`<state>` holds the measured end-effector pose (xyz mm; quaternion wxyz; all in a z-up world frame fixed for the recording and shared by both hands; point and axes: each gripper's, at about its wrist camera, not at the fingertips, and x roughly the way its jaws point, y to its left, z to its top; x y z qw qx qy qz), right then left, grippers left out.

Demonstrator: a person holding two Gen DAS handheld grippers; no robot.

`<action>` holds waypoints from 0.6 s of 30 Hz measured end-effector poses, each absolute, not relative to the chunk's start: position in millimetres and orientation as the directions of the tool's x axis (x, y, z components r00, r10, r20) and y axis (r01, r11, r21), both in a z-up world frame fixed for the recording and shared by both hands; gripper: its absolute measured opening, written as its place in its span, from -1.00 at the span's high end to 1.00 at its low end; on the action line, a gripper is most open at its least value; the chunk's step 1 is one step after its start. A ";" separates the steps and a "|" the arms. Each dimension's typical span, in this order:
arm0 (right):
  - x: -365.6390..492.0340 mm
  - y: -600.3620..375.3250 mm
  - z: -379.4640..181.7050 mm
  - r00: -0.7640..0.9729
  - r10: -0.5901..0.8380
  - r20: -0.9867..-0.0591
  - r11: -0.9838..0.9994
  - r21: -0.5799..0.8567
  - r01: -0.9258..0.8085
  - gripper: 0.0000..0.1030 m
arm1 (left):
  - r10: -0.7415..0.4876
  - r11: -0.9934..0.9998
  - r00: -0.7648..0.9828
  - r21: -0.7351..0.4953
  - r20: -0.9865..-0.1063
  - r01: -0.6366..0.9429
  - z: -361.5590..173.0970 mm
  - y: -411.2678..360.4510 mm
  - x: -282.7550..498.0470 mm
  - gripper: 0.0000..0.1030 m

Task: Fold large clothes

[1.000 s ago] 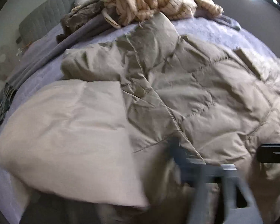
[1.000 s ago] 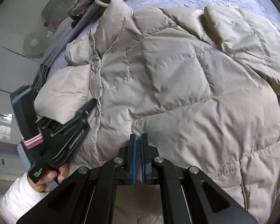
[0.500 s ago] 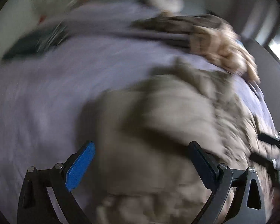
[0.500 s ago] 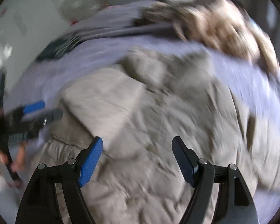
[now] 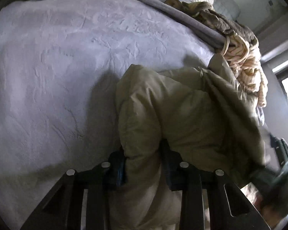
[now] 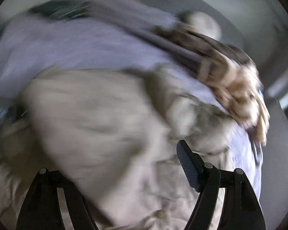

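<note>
Closing on a puffy fold of the beige coat, the left tongs are being tightened; the right tongs, released a second ago, are being held open over it for the next fold.

Beige quilted puffer coat bunched, partly lifted off the bed

Left gripper: two black fingers on black linkage arms, each arm carrying round silver screw heads; the pads are blue with fine ribbing. Right gripper: the same black open-frame arms with silver screws, and one dark blue ribbed finger pad in clear sight. The opposite pad is hidden; the rest of this view is motion-blurred.
</note>
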<state>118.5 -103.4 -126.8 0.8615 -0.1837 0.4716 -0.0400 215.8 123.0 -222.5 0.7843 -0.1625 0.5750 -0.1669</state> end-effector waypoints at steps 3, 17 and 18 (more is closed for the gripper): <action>110.3 -174.9 -112.4 0.546 -0.182 -0.818 0.983 -0.160 0.089 -0.52 | -0.423 0.905 0.289 -0.415 -0.859 0.092 -221.3 123.6 216.6 0.33; 65.8 -340.2 -173.2 0.511 0.382 -0.770 0.613 0.625 0.483 0.83 | -0.291 0.955 0.439 -0.233 -0.850 0.183 -164.2 98.4 222.2 0.33; 66.3 -337.3 -169.6 0.513 0.375 -0.772 0.630 0.618 0.469 0.83 | -0.264 0.962 0.428 -0.202 -0.864 0.185 -171.8 91.5 225.5 0.33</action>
